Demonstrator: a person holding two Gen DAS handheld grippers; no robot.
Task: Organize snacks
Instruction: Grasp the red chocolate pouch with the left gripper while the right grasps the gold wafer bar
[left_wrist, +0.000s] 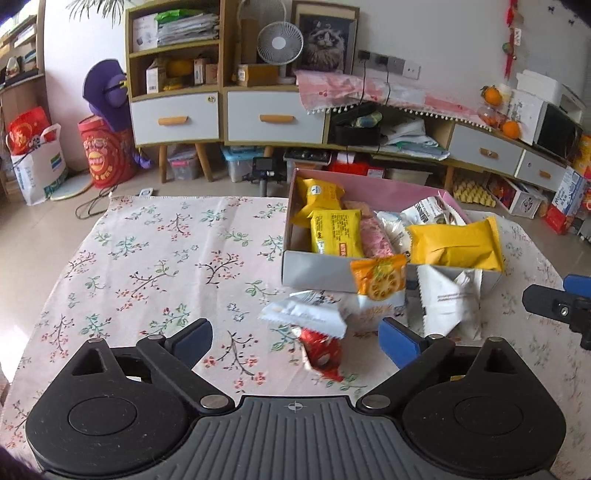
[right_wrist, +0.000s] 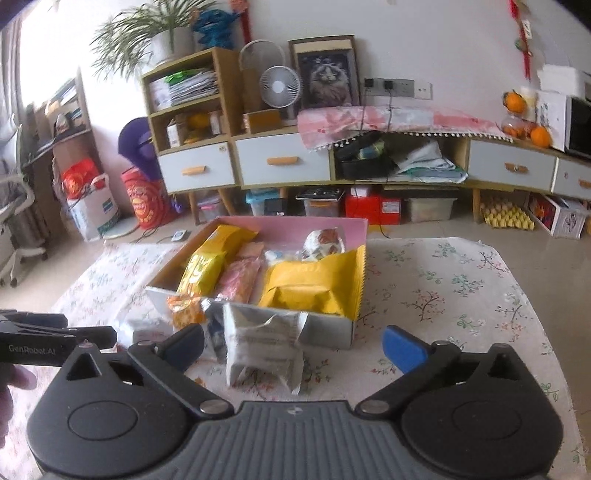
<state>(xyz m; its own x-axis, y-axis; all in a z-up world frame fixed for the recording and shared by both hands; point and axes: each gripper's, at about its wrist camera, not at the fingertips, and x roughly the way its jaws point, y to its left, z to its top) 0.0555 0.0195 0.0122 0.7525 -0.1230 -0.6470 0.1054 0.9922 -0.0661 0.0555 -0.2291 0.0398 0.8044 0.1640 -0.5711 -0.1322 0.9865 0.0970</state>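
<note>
A pink-lined cardboard box (left_wrist: 317, 267) (right_wrist: 328, 334) on the floral tablecloth holds several snack packets, among them yellow ones (left_wrist: 334, 232) (right_wrist: 314, 286) and a pink one (right_wrist: 238, 278). Loose packets lie in front of it: a white one (left_wrist: 306, 314) over a red one (left_wrist: 323, 354), an orange cracker packet (left_wrist: 378, 277) leaning on the box, and a white pouch (left_wrist: 448, 306) (right_wrist: 262, 345). My left gripper (left_wrist: 295, 338) stands open around the white and red packets without touching them. My right gripper (right_wrist: 293, 349) is open with the white pouch lying between its fingers, untouched.
The table's far edge (left_wrist: 195, 199) drops to the floor. Behind stand low cabinets with drawers (left_wrist: 275, 118), a fan (left_wrist: 279, 44), bags (left_wrist: 37, 166) and storage bins. The other gripper's tip shows at the right edge (left_wrist: 561, 304) and at the left (right_wrist: 55, 339), beside a hand (right_wrist: 14, 380).
</note>
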